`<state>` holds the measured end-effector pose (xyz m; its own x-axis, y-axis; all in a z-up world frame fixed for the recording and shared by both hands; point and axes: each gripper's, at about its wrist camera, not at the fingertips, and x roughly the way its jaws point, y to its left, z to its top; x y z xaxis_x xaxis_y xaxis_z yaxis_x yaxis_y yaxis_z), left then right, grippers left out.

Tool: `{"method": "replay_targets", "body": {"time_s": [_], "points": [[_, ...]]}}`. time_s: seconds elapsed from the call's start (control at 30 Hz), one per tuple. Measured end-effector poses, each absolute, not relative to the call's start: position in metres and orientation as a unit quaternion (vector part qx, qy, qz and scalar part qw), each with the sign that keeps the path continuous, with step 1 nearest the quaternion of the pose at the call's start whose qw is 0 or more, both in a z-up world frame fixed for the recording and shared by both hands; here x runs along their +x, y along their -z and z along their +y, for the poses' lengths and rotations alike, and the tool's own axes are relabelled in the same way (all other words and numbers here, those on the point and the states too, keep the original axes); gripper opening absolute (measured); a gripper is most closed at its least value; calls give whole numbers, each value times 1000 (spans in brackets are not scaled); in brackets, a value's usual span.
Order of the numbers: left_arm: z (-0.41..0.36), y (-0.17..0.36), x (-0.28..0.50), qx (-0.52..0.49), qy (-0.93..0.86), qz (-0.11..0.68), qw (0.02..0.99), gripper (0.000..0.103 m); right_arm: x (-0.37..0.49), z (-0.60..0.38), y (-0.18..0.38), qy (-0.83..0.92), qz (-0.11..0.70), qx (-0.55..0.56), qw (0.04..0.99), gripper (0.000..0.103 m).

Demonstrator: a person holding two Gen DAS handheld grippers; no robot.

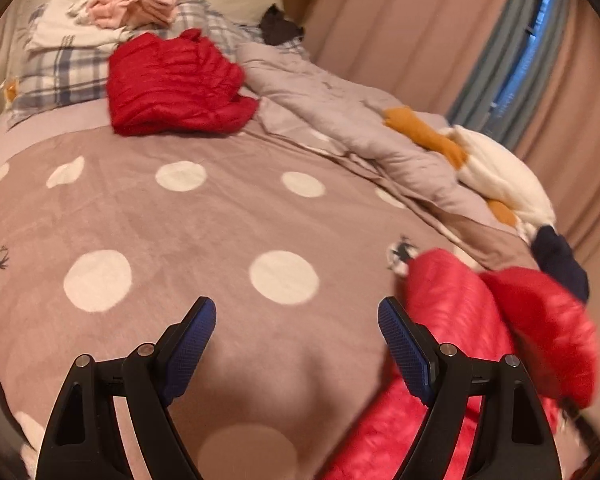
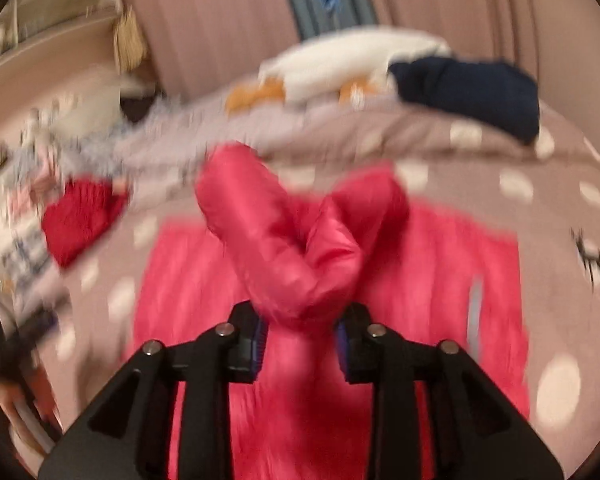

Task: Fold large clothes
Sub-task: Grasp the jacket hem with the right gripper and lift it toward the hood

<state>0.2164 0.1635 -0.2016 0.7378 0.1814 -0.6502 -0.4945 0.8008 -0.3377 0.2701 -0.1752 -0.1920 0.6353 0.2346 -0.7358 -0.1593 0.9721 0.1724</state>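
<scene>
Left wrist view: the left gripper [image 1: 296, 320] hangs over the spotted blanket [image 1: 204, 224] with its jaws spread wide and nothing between them. A pink jacket [image 1: 452, 344] lies at lower right, just beside the right finger, blurred. A red jacket [image 1: 172, 84] sits bunched farther up the bed, near a plaid pillow [image 1: 60, 76] and a pile of pale clothes [image 1: 128, 8]. A grey quilt [image 1: 340, 112] runs along the far edge beside a white and orange toy [image 1: 496, 172] and a navy garment [image 1: 560, 260].

Right wrist view: heavily blurred. The right gripper [image 2: 300, 336] pinches a rolled sleeve [image 2: 284, 248] of the pink jacket [image 2: 420, 288], lifted above the body spread flat on the blanket [image 2: 560, 208].
</scene>
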Motion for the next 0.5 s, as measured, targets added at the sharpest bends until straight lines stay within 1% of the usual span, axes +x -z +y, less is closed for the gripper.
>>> {"method": "replay_targets", "body": {"time_s": [0.03,0.07,0.1,0.13,0.17,0.2,0.37,0.5], "points": [[159,200,215,-245,-186,310,900,83,263,-176,197,-108,423,39,899,32],[155,198,213,-237,-183,311,902,83,258,-180,197,-109,426,40,897,36],[152,198,212,-235,-181,312,903,83,259,-186,196,-106,426,47,897,50],[150,198,210,-238,-176,313,902,83,254,-194,193,-98,422,64,899,58],[150,198,210,-242,-171,315,902,83,255,-201,189,-91,414,90,901,72],[149,199,211,-246,-164,318,901,83,257,-205,186,-89,410,110,901,78],[154,201,218,-267,-164,325,892,83,268,-227,183,-70,401,236,882,79],[139,187,227,-260,-129,316,903,83,280,-232,183,-78,381,303,870,81]]}}
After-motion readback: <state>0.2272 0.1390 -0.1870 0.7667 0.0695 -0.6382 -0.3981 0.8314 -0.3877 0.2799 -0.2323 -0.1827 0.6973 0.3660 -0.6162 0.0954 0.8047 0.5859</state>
